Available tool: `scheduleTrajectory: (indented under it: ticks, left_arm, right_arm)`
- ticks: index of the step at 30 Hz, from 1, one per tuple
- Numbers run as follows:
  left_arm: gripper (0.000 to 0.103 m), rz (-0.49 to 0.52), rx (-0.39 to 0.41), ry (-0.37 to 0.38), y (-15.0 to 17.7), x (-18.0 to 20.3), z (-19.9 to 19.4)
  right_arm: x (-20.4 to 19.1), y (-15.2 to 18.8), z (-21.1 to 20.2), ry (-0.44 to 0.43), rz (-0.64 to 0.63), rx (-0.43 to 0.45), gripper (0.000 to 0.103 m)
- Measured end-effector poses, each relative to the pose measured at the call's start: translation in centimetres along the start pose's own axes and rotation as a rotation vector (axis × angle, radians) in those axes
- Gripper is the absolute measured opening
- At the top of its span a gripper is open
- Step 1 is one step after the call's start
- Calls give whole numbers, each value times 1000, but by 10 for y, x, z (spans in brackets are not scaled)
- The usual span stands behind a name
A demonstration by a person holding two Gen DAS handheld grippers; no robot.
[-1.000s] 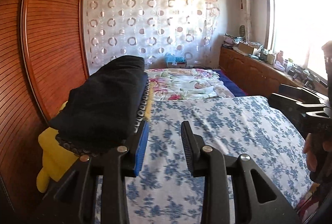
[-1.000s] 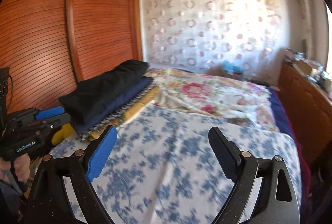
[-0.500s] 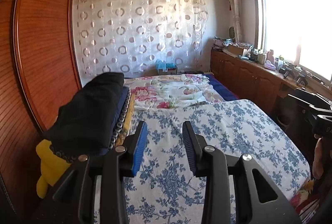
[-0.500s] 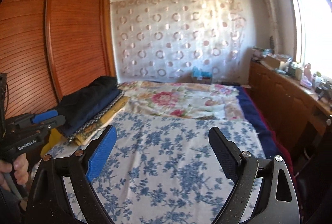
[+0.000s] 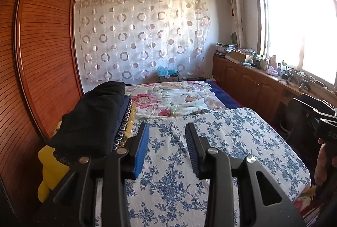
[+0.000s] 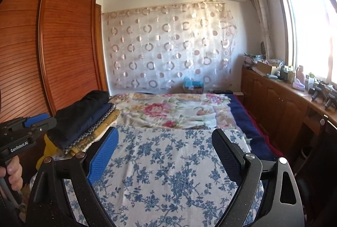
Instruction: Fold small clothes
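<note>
- Left gripper (image 5: 166, 149) is held above the blue-flowered sheet (image 5: 221, 142), fingers a little apart and pinching nothing.
- Right gripper (image 6: 164, 155) has its fingers spread wide and empty, likely ready for a grasp.
- Folded dark clothes (image 5: 90, 119) are stacked at ten o'clock by the wardrobe (image 5: 46, 54), apparently set aside as done.
- No unfolded small garment shows on the bed.

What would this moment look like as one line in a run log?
left gripper: open, empty | right gripper: open wider, empty | both above blue floral cloth | folded stack at bed's left edge, untouched
</note>
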State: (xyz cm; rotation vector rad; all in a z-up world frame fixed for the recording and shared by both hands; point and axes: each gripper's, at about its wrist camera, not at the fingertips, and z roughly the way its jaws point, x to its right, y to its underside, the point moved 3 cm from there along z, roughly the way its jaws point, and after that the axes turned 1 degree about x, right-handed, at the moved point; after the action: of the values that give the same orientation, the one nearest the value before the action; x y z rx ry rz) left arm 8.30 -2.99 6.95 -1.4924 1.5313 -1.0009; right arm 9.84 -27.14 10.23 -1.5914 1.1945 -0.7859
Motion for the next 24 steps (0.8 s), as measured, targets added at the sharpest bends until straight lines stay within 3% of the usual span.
scheduleTrajectory:
  ticks: [24]
  left_arm:
    - [36, -9, -5, -5, 1, -5, -1]
  right_arm:
    - [-1, 9, 0, 11, -4, -11, 92]
